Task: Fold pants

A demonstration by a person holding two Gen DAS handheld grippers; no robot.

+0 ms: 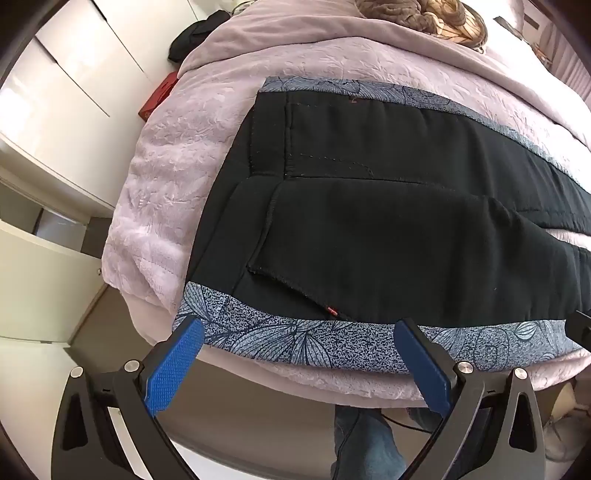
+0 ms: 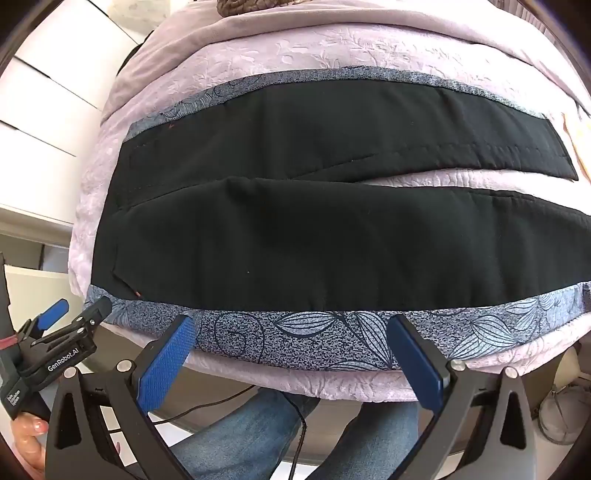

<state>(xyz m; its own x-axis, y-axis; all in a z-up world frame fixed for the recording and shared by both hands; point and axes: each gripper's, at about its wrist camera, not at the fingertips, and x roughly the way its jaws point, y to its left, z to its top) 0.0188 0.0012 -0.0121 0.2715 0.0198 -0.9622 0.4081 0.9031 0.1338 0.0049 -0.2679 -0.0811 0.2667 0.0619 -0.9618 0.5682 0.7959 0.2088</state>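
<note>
Black pants (image 1: 369, 221) lie flat on a blue-grey leaf-patterned cloth (image 1: 295, 339) spread over a bed. The waist end is at the left, and the two legs (image 2: 332, 240) run off to the right with a gap between them. My left gripper (image 1: 301, 328) hovers open above the bed's near edge, by the waist end, with nothing between its blue pads (image 1: 177, 362). My right gripper (image 2: 291, 328) is also open and holds nothing, over the patterned cloth (image 2: 295, 343) in front of the near leg. The left gripper (image 2: 66, 332) shows at the lower left of the right wrist view.
A pink quilted bedspread (image 1: 166, 166) covers the bed. White cupboard doors (image 1: 55, 74) stand to the left. A red box (image 1: 159, 98) and dark clothing (image 1: 195, 35) lie beside the bed. A person's jeans-clad legs (image 2: 251, 435) and a cable (image 2: 295, 424) are below the bed edge.
</note>
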